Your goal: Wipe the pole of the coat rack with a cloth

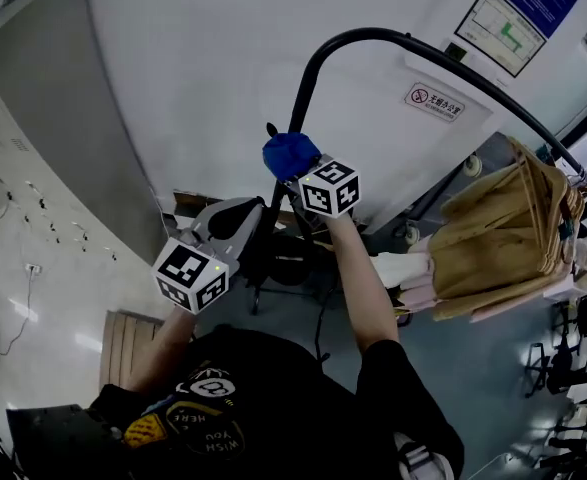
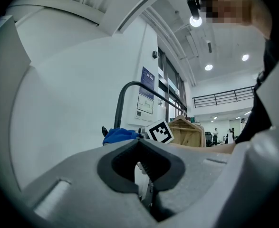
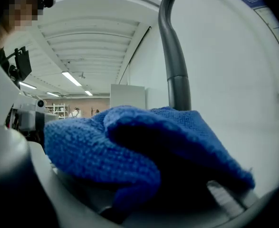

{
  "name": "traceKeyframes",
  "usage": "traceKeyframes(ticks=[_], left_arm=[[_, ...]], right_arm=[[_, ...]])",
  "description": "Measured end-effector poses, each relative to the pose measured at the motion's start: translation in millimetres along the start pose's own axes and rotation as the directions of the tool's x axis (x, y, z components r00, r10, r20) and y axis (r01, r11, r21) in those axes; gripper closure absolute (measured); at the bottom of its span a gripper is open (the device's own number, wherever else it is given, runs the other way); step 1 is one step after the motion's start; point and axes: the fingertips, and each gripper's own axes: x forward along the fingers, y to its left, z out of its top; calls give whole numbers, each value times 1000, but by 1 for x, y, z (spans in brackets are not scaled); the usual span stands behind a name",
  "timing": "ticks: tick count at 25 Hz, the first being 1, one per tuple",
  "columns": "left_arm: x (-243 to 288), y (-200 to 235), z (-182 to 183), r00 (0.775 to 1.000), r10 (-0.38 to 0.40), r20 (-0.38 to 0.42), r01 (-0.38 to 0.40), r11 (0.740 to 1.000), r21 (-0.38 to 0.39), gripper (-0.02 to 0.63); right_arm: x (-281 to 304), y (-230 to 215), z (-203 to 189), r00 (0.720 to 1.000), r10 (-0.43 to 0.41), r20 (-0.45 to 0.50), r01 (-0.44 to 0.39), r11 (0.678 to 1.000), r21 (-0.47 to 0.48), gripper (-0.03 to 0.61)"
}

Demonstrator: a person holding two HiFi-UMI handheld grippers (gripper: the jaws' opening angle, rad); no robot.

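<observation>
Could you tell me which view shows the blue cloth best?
The right gripper view: the blue cloth fills it, knit clear, at the pole. The head view shows a small bunch; the left gripper view, a distant patch.

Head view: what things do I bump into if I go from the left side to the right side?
left gripper → blue cloth → tan clothes hanging on the rack
</observation>
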Motion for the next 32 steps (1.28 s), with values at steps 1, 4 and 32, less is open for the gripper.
traceKeyframes(ticks=[1,4,32], left_arm=[[0,0,0,1000,-6,-2,6,1000,1,614],[-1,1,-1,1000,-14,-3,14,1000,1,614],[-10,-2,7,999,-41,8,41,999,-33,614]], right_arm=[[0,0,0,1000,2,1,-2,1000,7,565],[-7,1,24,999,7,41,-7,1000,5,565],[-40,2,120,921,11,391,29,995,-97,566]])
